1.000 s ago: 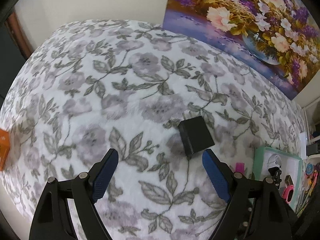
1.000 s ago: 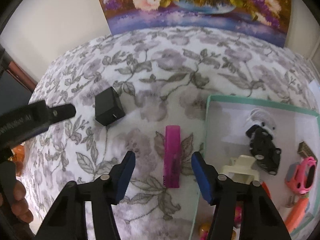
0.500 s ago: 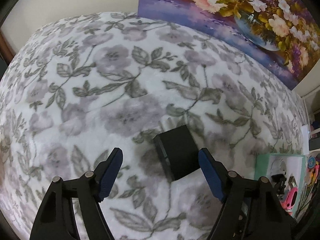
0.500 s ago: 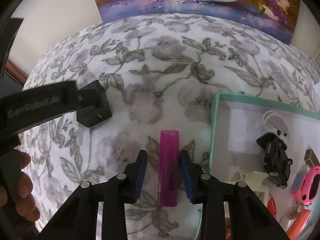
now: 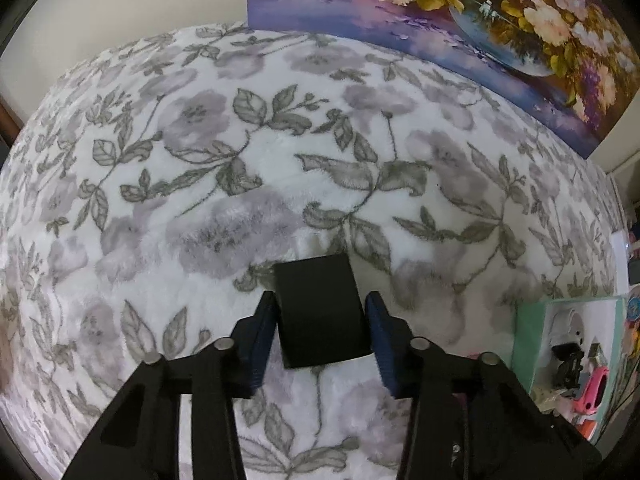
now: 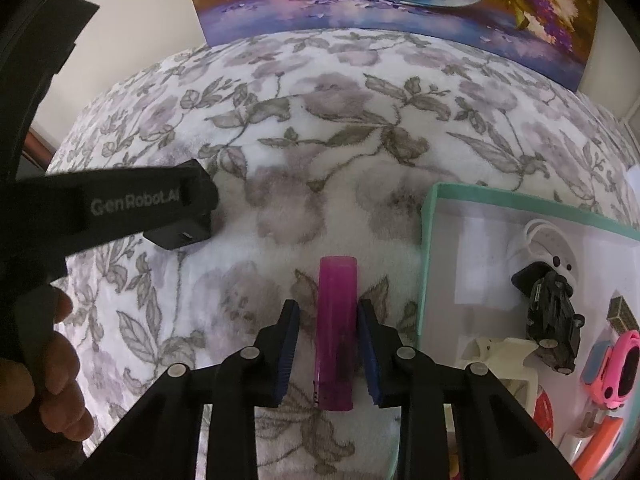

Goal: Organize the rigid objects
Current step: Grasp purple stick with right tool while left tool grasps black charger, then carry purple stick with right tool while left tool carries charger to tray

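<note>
A black charger block [image 5: 320, 312] lies on the floral blanket, and my left gripper [image 5: 320, 298] points down over it. Its jaws are closing, and both blue pads [image 5: 262, 332] touch the block's sides. From the right wrist view, the left gripper's black finger covers most of that block [image 6: 180, 236]. A pink lighter [image 6: 336, 320] lies lengthwise between the jaws of my right gripper [image 6: 328, 305], which are also closing. The right pad [image 6: 370, 344] meets the lighter, while a thin gap shows at the left pad.
A teal-rimmed tray [image 6: 426, 260] stands just right of the lighter, holding a black toy car [image 6: 554, 320], a pink watch [image 6: 612, 364] and other small items. A person's hand [image 6: 60, 360] grips the left tool. A flower painting [image 5: 480, 20] leans on the back wall.
My left gripper came down over the black block, and its jaws narrowed from wide apart onto its sides. The right jaws narrowed around the pink lighter with little other movement.
</note>
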`<state>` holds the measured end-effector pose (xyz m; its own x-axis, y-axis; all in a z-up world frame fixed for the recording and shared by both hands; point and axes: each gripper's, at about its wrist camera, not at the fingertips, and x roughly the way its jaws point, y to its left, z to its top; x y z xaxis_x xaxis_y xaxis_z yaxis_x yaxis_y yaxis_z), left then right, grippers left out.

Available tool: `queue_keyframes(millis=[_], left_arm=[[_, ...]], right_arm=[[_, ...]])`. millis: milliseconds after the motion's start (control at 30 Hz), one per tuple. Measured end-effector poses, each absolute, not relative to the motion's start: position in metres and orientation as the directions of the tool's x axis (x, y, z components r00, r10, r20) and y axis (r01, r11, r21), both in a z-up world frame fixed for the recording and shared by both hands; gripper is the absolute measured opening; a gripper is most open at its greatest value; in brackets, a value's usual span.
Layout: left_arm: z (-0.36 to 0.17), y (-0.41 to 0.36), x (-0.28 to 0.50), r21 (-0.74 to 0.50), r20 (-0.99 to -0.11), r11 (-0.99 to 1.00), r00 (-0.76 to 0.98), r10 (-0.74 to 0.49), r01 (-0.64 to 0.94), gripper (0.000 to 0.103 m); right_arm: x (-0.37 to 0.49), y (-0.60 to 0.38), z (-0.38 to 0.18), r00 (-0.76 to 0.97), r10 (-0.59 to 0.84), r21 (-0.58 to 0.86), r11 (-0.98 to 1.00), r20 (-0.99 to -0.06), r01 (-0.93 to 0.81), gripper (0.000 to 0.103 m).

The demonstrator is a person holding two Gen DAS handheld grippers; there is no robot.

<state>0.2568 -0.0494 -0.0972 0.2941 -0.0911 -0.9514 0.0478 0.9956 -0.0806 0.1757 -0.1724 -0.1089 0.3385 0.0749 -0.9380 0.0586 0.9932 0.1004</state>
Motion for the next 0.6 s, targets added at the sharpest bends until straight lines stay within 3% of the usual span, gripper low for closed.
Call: queue_keyframes(millis=[200, 600], left_arm=[[-0.092, -0.045, 0.232, -0.086, -0.955, 0.996, 0.282, -0.092, 0.034, 0.044], [-0.063, -0.028, 0.164, -0.136, -0.943, 0.99, 0.312, -0.119, -0.035, 0.044]], right_arm=[[0.16, -0.176, -0.108, 0.333, 0.112, 0.146, 0.986, -0.936, 0.078, 0.021], [0.123, -0.171, -0.103, 0.328, 0.18, 0.224, 0.969, -0.927, 0.101, 0.021]])
